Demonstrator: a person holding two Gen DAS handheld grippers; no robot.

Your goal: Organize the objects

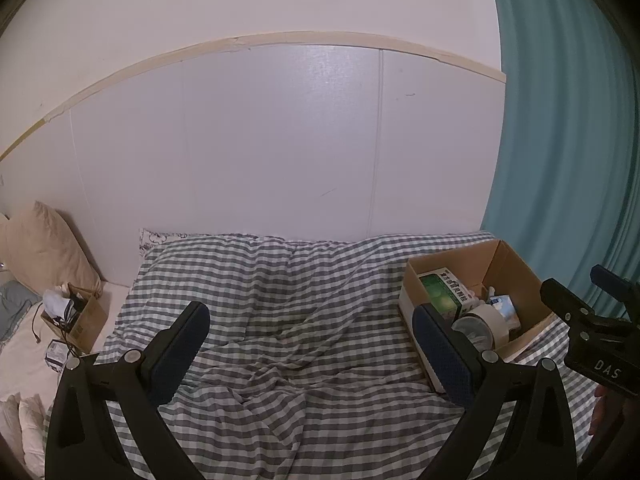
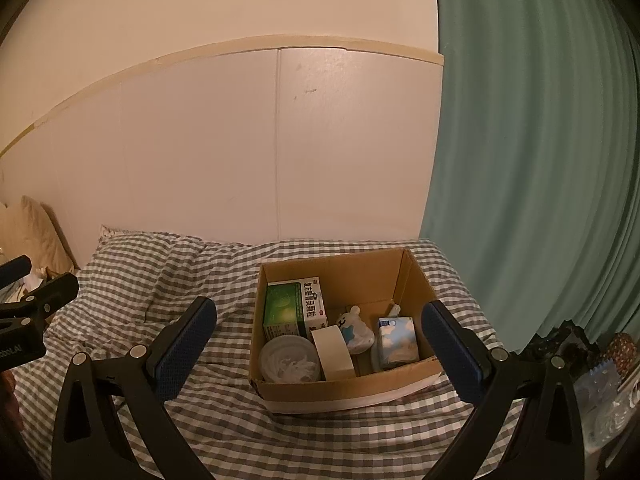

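Right wrist view: teal curtain (image 2: 520,200) hangs behind open cardboard box (image 2: 340,388).

We see our right gripper (image 2: 320,344), jaws spread wide, hovering before a cardboard box (image 2: 344,390) at 6 o'clock on the bed (image 2: 152,280).

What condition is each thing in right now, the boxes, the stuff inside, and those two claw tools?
Left gripper: jaws wide open, empty.
Right gripper: jaws wide open, empty.
Cardboard box: open-topped, on the checked bedcover.
Green carton: upright in the box's back left corner.
Tape roll: on edge inside the box.
Round lidded tub: lid on, front left corner.
Small cardboard box: open, overflowing with cables, near the pillow.
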